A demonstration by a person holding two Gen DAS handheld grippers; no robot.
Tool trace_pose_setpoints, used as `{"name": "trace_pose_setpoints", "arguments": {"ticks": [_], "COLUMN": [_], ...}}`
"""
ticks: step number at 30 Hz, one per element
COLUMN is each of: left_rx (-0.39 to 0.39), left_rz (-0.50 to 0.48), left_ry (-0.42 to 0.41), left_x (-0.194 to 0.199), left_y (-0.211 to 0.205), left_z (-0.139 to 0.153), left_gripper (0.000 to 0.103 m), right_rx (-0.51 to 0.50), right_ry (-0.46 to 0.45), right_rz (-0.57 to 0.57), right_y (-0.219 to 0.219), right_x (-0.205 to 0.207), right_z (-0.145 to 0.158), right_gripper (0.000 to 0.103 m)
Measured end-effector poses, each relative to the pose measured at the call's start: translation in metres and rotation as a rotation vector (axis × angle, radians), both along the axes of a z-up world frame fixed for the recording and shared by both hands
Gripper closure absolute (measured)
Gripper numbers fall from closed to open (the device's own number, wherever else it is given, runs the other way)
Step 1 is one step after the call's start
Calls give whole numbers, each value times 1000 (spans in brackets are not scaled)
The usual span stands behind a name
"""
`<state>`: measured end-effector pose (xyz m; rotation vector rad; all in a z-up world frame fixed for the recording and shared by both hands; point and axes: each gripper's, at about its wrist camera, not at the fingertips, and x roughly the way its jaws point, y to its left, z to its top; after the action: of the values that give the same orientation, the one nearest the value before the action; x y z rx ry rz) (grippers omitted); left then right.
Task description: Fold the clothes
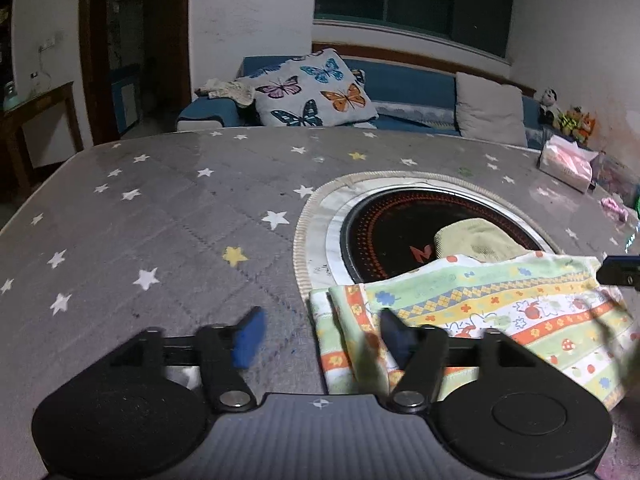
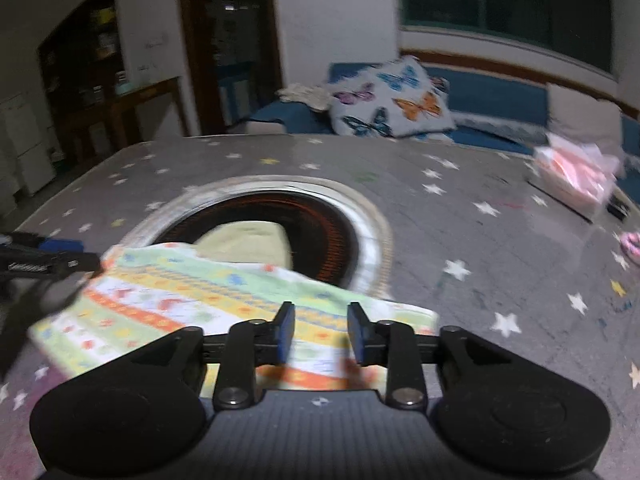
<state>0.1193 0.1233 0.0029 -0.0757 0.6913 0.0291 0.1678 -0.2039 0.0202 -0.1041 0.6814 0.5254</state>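
A folded patterned cloth [image 1: 492, 308] with green, yellow and orange bands lies on the grey star-print table cover [image 1: 168, 216], partly over a round black hob. A pale yellow garment [image 1: 480, 240] sits on the hob behind it. My left gripper [image 1: 320, 336] stands open at the cloth's left folded edge, its right finger over the cloth and its left finger over bare cover. In the right wrist view my right gripper [image 2: 321, 330] is open, hovering over the near right part of the cloth [image 2: 192, 300]. The left gripper's tip [image 2: 52, 260] shows at the cloth's left corner.
A round black hob [image 1: 396, 232] with a pale fabric rim is set into the table. A pink tissue pack [image 1: 566, 164] and a small pink item [image 1: 614, 206] lie at the far right. Behind the table are a blue sofa with a butterfly cushion [image 1: 312, 92] and soft toys [image 1: 572, 116].
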Motion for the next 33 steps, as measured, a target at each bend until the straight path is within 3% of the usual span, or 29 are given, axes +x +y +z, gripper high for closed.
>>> {"name": "trace_pose_setpoints", "arguments": {"ticks": [5,14,25,29,33], "left_rx": [-21,-74,-286,-368,-432], "left_rz": [31,113,140,128,126], "left_ry": [-26,-15,22,37,60], "left_x": [-12,-28,-34,-31,-28], "left_y": [8,33,52,53,52], "left_z": [9,11,6,5,3], "left_gripper": [4,0,0,0,0], "right_rx": [-23,-116,-269,-293,-263], "right_ry": [-36,-74,-175,-184,-170], "right_rz": [156,438,630,623,593], "right_y": [35,112,188,196,192], "right_x": [-31,-81,-122,-123,-120], "right_z": [13,12,-12,-18,-16], "right_gripper": [61,55,56,63,86]}}
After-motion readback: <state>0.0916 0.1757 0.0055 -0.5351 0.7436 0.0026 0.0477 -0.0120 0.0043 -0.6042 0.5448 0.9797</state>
